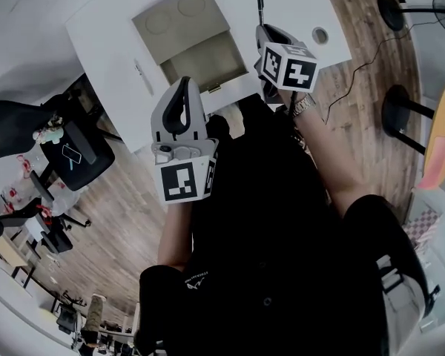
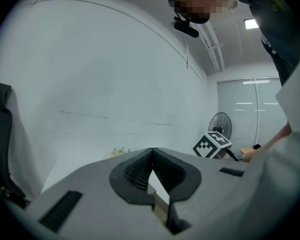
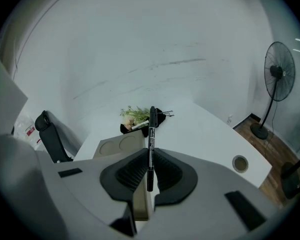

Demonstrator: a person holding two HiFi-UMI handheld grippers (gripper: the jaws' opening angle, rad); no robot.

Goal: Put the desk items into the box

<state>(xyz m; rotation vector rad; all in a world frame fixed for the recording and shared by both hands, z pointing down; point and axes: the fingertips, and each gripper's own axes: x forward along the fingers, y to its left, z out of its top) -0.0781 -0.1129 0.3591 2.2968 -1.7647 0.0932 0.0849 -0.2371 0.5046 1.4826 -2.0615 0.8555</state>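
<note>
The right gripper (image 3: 150, 156) pinches a slim black marker pen (image 3: 151, 139) near the open tan cardboard box (image 1: 200, 59); the left gripper's (image 2: 151, 154) jaws meet, empty.

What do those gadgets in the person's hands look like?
The left gripper and right gripper are light grey plastic shells, each with two black ribbed pads at the front. Each carries a white cube printed with black square markers. No cables show. The person wears black clothing and a metal wristwatch.
</note>
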